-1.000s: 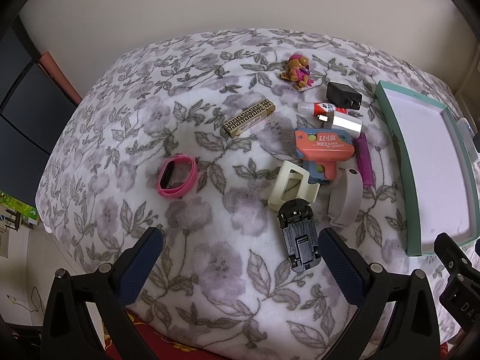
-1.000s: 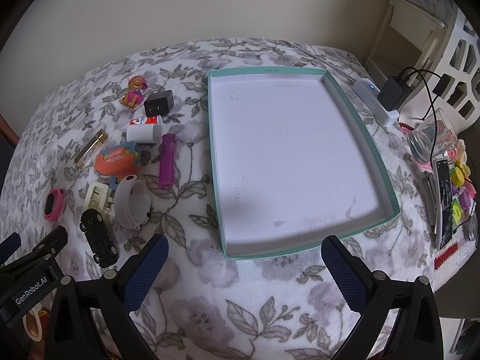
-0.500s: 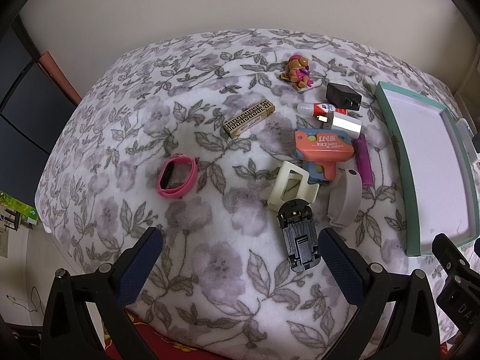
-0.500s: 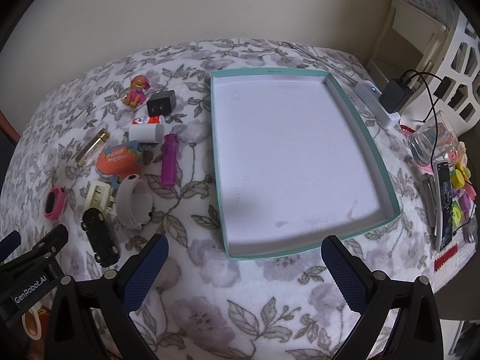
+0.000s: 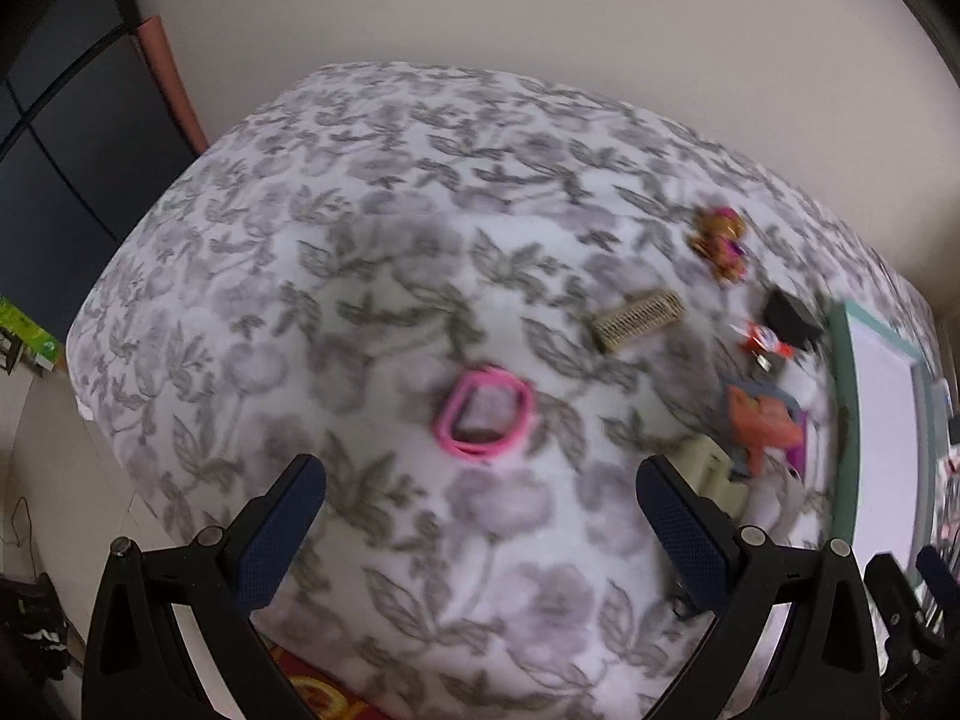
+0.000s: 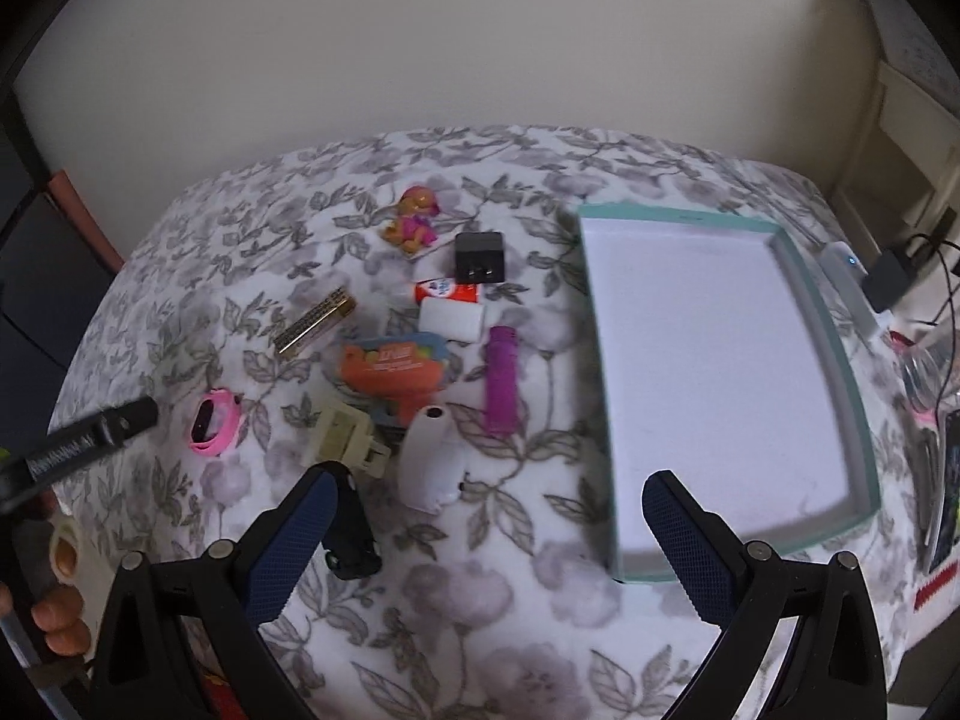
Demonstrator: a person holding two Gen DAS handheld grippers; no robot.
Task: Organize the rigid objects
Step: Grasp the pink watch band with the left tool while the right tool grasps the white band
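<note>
Both grippers are hanging wide open and empty: left gripper facing the pink band, right gripper facing the white holder left of the tray

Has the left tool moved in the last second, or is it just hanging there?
Yes. The left tool has swung to its left: the pink band now lies between its fingers, where the black toy car was, and the teal tray sits at the right edge.

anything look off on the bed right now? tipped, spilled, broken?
Nothing spilled or visibly broken. The black toy car seems to lie underside up, partly behind the right tool. The teal tray holds nothing; every item sits loose on the floral blanket to its left. The left wrist view is motion-blurred.
</note>
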